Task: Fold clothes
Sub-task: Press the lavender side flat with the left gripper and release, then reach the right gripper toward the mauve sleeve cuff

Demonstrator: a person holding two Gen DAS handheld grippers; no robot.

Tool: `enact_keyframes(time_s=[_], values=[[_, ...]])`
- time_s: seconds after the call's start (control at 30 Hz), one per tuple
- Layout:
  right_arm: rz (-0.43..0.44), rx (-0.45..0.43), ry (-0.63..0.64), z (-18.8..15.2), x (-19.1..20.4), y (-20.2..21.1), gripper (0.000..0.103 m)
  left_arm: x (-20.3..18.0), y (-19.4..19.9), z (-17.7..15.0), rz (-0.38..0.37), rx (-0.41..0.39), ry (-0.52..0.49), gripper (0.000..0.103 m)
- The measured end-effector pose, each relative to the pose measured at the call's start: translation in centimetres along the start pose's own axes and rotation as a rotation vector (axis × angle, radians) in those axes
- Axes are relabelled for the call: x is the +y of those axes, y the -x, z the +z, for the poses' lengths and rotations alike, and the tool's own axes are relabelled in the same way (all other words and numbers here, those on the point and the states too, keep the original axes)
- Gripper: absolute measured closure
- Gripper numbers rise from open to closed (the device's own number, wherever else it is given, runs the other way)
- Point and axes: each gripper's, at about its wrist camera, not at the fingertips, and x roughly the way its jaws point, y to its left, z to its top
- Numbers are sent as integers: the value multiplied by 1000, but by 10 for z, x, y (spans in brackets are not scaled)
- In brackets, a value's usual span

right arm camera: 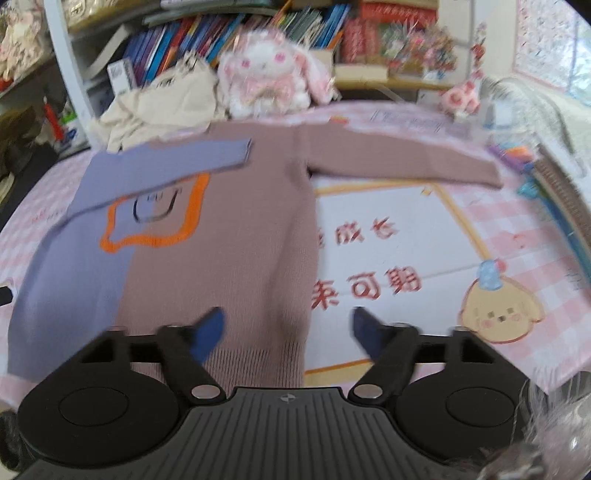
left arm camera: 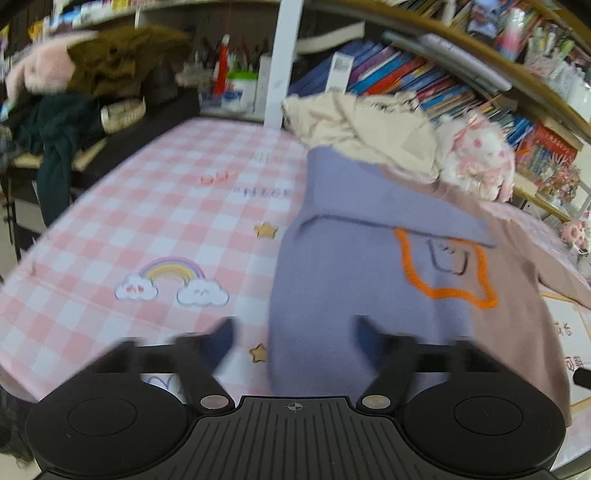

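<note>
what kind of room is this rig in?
Probably a home room, maybe a child's bedroom or study: crowded bookshelves, a plush rabbit, and a two-tone sweater laid on a pink checked cartoon table cover.

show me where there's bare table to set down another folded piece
Free: the checked cloth left of the sweater, around the rainbow print; also below its outstretched brown sleeve. Crowded: the back edge, with the beige garment and plush rabbit.

knitted sweater (right arm camera: 207, 236): half lilac, half dusty pink, orange wavy outline, black smiley | checked tablecloth (left arm camera: 155, 206): pink-white, rainbow, clouds, yellow stars | plush rabbit (right arm camera: 269, 77): white-pink | crumpled cloth (right arm camera: 162, 107): cream
</note>
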Motion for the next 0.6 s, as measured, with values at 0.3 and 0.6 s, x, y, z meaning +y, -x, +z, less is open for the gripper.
enact_keyframes(time_s=[0.3, 0.6], values=[[-71, -10, 15, -8, 10, 16, 7, -39, 10, -14, -38, 9, -181, 5], [-119, -14, 36, -17, 12, 30, 7, -51, 18, -25, -75, -8, -226, 5]])
